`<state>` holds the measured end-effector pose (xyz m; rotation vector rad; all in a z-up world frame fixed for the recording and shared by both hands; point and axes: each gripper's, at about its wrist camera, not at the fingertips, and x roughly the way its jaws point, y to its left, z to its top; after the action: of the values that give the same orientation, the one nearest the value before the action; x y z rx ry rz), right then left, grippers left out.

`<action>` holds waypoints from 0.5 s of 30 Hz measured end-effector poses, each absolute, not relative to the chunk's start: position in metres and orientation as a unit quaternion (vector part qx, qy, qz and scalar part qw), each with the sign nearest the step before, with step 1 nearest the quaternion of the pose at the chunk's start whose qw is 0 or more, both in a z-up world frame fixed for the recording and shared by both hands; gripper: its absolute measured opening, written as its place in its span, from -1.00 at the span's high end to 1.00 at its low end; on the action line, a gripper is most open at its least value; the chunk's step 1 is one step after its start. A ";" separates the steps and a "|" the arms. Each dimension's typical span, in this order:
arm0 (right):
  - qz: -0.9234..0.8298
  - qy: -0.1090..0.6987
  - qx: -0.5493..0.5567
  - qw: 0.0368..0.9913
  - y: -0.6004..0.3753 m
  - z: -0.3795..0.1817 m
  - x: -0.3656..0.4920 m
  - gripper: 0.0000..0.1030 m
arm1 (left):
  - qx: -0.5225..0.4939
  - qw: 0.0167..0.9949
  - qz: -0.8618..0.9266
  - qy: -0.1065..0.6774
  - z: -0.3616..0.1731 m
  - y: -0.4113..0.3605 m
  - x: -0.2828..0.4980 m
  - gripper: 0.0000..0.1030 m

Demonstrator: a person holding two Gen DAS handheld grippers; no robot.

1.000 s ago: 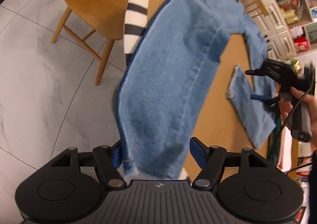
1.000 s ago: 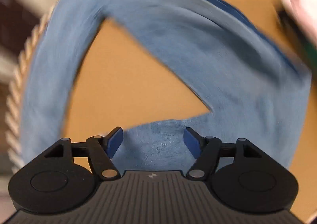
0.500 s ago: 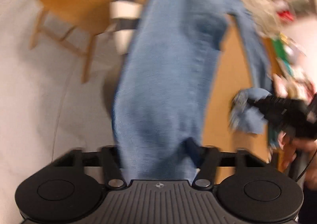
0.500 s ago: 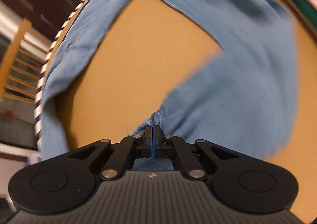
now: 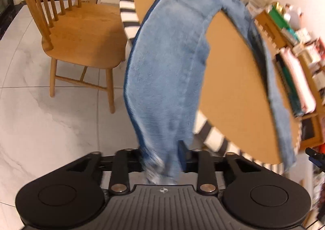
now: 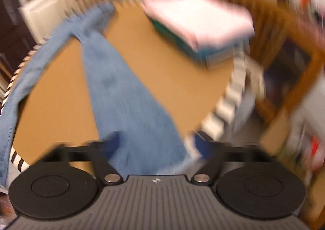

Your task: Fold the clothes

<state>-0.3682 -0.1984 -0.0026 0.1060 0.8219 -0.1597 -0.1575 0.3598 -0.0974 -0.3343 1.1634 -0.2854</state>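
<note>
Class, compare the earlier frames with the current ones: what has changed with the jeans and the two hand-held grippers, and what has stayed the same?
The left hand-held gripper, open a second ago, has shut on one leg of the jeans. The right hand-held gripper, clamped on the other leg half a second ago, now stands open with denim between its fingers. The jeans still drape across the round table.

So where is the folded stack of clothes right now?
In the right wrist view, the folded stack, pink-white over teal, sits at the far right of the round table, beyond the jeans.
</note>
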 end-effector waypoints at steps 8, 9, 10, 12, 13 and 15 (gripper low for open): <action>0.102 0.416 -0.237 0.872 -0.099 -0.074 -0.336 -0.11 | -0.170 0.830 -0.192 0.495 -0.074 0.292 -0.176 -0.21; 0.099 0.425 -0.188 0.880 -0.109 -0.073 -0.329 0.02 | -0.174 0.831 -0.191 0.493 -0.072 0.286 -0.179 -0.27; 0.098 0.441 -0.124 0.884 -0.121 -0.072 -0.321 0.26 | -0.177 0.831 -0.189 0.492 -0.070 0.280 -0.184 -0.31; 0.090 0.459 -0.013 0.884 -0.149 -0.073 -0.312 0.62 | -0.181 0.829 -0.189 0.495 -0.068 0.267 -0.192 -0.47; 0.090 0.459 -0.022 0.884 -0.151 -0.074 -0.310 0.86 | -0.184 0.824 -0.197 0.499 -0.071 0.259 -0.193 -0.47; 0.110 0.459 -0.040 0.880 -0.154 -0.076 -0.311 0.86 | -0.202 0.811 -0.220 0.503 -0.072 0.243 -0.191 -0.47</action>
<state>-0.3110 -0.1537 -0.0764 -0.0835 0.9572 0.2299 -0.1910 0.2426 -0.0724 -0.4317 1.0742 -0.4694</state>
